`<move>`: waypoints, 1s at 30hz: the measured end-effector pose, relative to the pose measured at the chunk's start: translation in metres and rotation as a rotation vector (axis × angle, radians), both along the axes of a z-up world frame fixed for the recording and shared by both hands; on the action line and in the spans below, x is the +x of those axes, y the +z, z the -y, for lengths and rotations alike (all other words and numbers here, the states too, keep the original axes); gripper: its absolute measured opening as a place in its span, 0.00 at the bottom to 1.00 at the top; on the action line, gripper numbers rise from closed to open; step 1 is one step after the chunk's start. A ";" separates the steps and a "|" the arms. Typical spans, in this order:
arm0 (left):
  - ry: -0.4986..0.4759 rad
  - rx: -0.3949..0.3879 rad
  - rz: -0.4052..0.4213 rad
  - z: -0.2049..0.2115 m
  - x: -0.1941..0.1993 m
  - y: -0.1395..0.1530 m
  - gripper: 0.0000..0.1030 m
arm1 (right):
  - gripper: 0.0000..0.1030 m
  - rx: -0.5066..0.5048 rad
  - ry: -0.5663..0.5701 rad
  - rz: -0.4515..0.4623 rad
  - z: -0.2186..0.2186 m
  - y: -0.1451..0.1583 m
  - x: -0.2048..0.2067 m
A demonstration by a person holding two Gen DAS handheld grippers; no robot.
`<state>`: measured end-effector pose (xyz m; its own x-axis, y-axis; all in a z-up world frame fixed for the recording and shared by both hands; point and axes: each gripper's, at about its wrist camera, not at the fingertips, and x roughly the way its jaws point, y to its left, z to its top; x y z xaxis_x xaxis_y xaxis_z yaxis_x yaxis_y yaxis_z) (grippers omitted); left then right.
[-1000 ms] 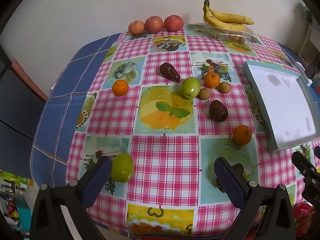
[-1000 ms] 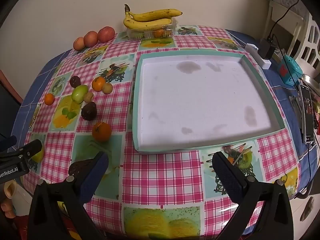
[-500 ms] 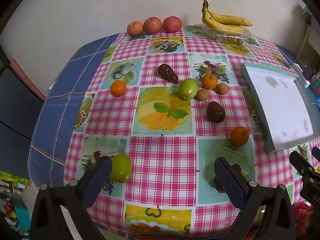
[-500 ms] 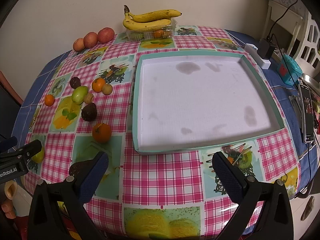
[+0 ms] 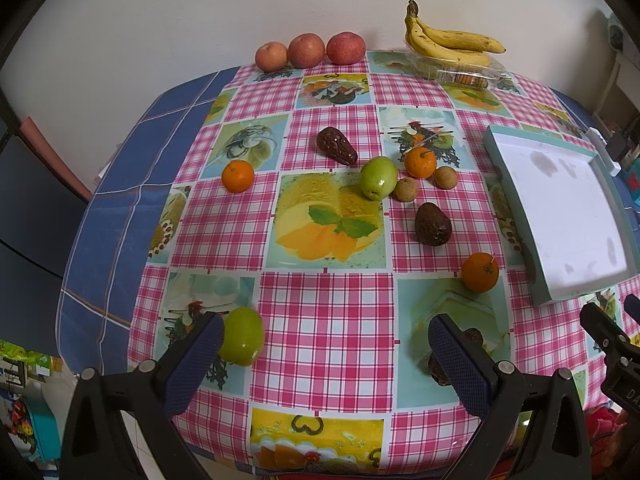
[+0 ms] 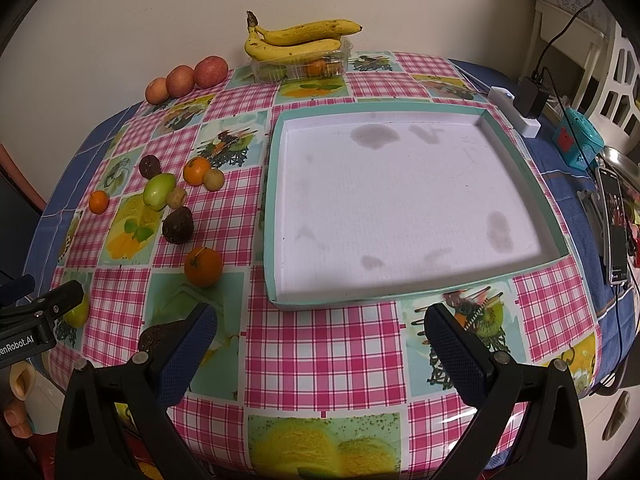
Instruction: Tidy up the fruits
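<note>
both my grippers, left gripper point(image 5: 324, 354) and right gripper point(image 6: 320, 344), gape empty; tray point(image 6: 276, 216) at frame centre bare, 0 fruits sorted.

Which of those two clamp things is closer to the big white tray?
The right gripper. It hangs open just in front of the tray's near rim. The left gripper, also open, is off to the tray's left, over the scattered fruit by a green apple.
</note>
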<state>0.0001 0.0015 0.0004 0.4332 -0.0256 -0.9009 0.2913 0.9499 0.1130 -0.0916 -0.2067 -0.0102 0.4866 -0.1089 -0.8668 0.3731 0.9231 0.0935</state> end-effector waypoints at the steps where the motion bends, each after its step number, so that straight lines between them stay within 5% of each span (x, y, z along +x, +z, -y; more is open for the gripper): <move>1: 0.000 0.000 0.000 0.000 0.000 0.000 1.00 | 1.00 0.001 -0.001 0.000 0.000 0.000 0.000; 30: 0.005 0.000 -0.004 -0.004 0.001 0.001 1.00 | 1.00 0.002 -0.001 0.000 0.000 0.000 0.001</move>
<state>0.0007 0.0058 0.0017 0.4301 -0.0241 -0.9025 0.2874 0.9513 0.1116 -0.0910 -0.2069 -0.0107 0.4868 -0.1073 -0.8669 0.3736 0.9226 0.0956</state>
